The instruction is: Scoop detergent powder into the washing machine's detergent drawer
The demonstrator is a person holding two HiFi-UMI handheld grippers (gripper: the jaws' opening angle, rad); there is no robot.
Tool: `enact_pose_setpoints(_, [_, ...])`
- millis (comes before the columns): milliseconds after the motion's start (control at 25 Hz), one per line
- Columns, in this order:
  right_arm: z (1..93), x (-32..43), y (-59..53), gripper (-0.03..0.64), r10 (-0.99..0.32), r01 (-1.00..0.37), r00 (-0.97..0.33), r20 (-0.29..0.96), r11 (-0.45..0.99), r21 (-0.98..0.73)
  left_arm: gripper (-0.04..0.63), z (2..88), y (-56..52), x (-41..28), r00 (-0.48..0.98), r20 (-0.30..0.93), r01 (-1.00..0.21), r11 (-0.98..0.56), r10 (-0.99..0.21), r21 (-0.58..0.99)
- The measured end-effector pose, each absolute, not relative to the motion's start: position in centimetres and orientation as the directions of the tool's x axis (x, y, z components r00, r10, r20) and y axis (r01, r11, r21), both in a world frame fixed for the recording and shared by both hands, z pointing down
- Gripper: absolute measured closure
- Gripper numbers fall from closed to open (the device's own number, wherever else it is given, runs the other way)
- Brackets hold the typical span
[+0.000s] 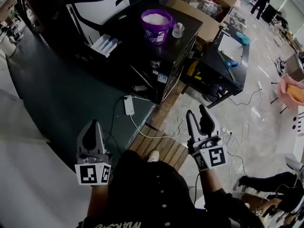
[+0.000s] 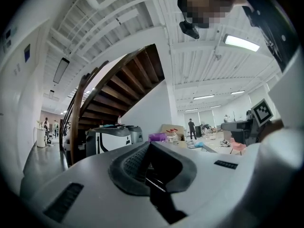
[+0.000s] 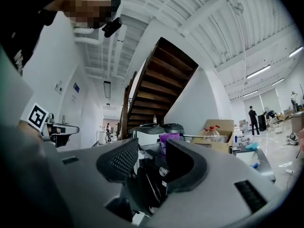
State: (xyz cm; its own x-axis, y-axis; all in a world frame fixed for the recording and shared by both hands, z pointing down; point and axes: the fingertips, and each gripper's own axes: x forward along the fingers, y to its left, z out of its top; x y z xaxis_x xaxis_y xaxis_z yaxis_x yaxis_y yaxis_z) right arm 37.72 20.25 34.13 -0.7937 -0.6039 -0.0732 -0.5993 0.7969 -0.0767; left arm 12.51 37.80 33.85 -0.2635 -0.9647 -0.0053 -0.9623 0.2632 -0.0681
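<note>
Two claws, both empty and well short of the black desk (image 1: pixel 135 44): left claw (image 1: pixel 91 127) pressed shut, right claw (image 1: pixel 197 115) spread wide. Purple tub of powder (image 1: pixel 156 23) sits on it, clear cup (image 1: pixel 178 30) just beside, detergent drawer (image 1: pixel 106 45) at the left edge. Powder's loose and spilly, I'd guess, so pinch the cup's wall. Open room above.

Tub (image 1: pixel 156 31): purple, round, lid off, upright on black machine top (image 1: pixel 135 51), near far edge. Powder (image 1: pixel 156 18): white, fills tub nearly to rim, surface uneven. Drawer (image 1: pixel 105 45): white, divided into narrow compartments, at top's left edge, well left of tub. Cup (image 1: pixel 178 30): small, clear, upright, just right of tub, apart from it.
</note>
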Motion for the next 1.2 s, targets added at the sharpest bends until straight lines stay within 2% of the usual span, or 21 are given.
enact_pose_setpoints(400, [34.8, 34.4, 17.3, 0.423, -0.562, -0.558, -0.826, -0.046, 0.826, -0.075, 0.591, 34.1, 35.7, 10.4, -0.301, 0.011, -0.950, 0.299, -0.953, -0.090])
enact_pose_setpoints(680, [35.1, 30.6, 14.3, 0.423, -0.565, -0.563, -0.825, -0.020, 0.824, -0.058, 0.591, 34.3, 31.9, 7.1, -0.269, 0.014, -0.960, 0.267, -0.963, -0.082])
enact_pose_setpoints(1200, [34.7, 20.9, 5.5, 0.425, -0.635, -0.635, -0.773, 0.014, 0.772, -0.033, 0.591, 34.0, 21.1, -3.8, -0.185, -0.004, -0.980, 0.185, -0.983, -0.074])
